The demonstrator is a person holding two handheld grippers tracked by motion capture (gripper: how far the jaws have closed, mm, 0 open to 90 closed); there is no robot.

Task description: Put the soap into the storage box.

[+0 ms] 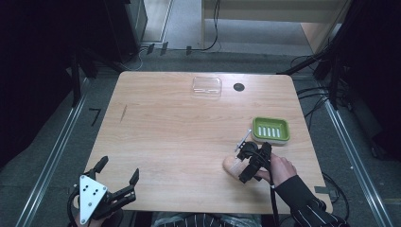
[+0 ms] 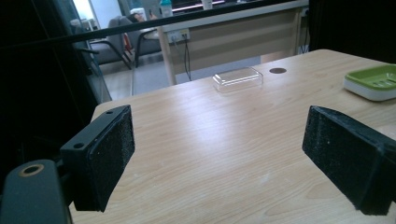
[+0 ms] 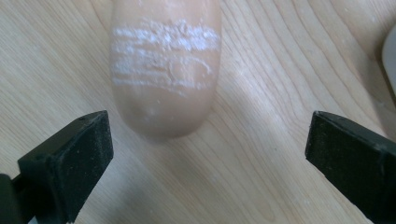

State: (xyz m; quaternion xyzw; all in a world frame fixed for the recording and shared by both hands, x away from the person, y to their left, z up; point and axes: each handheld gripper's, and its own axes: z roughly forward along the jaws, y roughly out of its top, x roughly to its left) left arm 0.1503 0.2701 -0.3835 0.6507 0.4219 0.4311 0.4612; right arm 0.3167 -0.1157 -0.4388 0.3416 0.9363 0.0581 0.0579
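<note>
High view: the right hand-held gripper [image 1: 249,163] hung over a tan soap bar [image 1: 232,165] on the bench [image 1: 165,137], green soap dish [image 1: 270,129] just beyond; the left hand-held gripper [image 1: 118,182] sat well apart, jaws spread.
Left gripper view: released, empty; clear lid [image 2: 237,79] far ahead.
Right gripper view: jaws wide; the bar [image 3: 164,65] lay ahead, slightly left, long axis running away, ungrasped.

Wide bare table [image 1: 175,142] across the middle and left, easy passage there. On the right, the green dish [image 1: 270,129] crowds the soap [image 1: 232,165]; the clear lid [image 1: 207,86] sits at the far edge.
</note>
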